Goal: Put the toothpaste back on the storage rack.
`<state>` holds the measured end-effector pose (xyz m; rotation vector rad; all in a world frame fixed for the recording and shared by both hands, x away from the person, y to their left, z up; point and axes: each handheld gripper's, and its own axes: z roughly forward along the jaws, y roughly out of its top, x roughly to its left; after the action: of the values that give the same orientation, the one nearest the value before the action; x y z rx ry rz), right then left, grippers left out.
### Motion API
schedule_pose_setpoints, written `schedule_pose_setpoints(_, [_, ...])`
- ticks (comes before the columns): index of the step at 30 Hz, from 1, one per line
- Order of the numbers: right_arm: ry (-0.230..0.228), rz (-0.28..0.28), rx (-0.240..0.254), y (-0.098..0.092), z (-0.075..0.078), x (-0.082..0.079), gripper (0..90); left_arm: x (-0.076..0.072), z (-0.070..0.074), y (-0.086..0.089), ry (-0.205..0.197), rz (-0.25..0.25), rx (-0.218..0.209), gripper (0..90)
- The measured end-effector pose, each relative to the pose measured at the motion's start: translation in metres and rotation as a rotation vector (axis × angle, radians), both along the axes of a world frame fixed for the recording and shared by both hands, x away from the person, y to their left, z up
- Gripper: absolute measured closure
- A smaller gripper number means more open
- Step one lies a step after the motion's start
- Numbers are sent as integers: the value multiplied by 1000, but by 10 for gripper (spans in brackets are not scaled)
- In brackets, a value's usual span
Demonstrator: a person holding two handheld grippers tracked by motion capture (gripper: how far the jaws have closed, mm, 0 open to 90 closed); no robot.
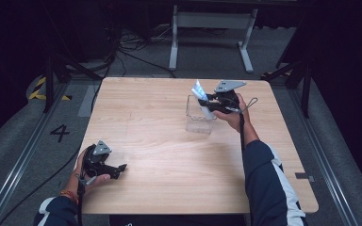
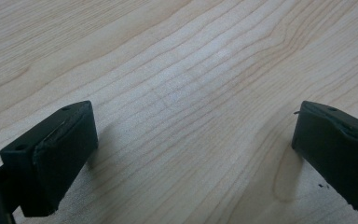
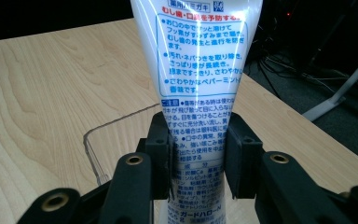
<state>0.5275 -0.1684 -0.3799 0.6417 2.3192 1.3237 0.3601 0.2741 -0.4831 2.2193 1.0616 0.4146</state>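
Observation:
A white toothpaste tube (image 3: 198, 70) with blue and red print stands upright between the pads of my right gripper (image 3: 198, 154), which is shut on its lower half. From above, the tube (image 1: 199, 89) sticks up out of a clear plastic box (image 1: 194, 123) on the table's far right part, and my right gripper (image 1: 207, 103) hovers at the box's top. The box's rim (image 3: 93, 149) lies just below the jaws. My left gripper (image 1: 119, 169) rests near the table's front left edge. Its jaws stand wide apart over bare wood, so my left gripper (image 2: 196, 140) is open with nothing in it.
The wooden table (image 1: 160, 155) has rounded corners. Behind it stands a white metal frame (image 1: 212, 28) on the grey floor, with black cables (image 1: 132, 52) and dark stand legs (image 1: 56, 70) at both sides. A cable trails from the left gripper off the front edge.

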Motion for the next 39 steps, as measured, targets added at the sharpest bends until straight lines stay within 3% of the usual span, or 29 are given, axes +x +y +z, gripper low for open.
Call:
schedule_pose_setpoints(12, [19,23,-42,-2,-12,-4,668,-1,0,0,8,6,-7,6])
schedule_pose_setpoints(32, [79,53,-174,12,-28,-1,656,0,0,0,3,0,-2,6])
schedule_pose_setpoints(39, [92,43,-175,12,-29,0,645,0,0,0,0,0,1,6])
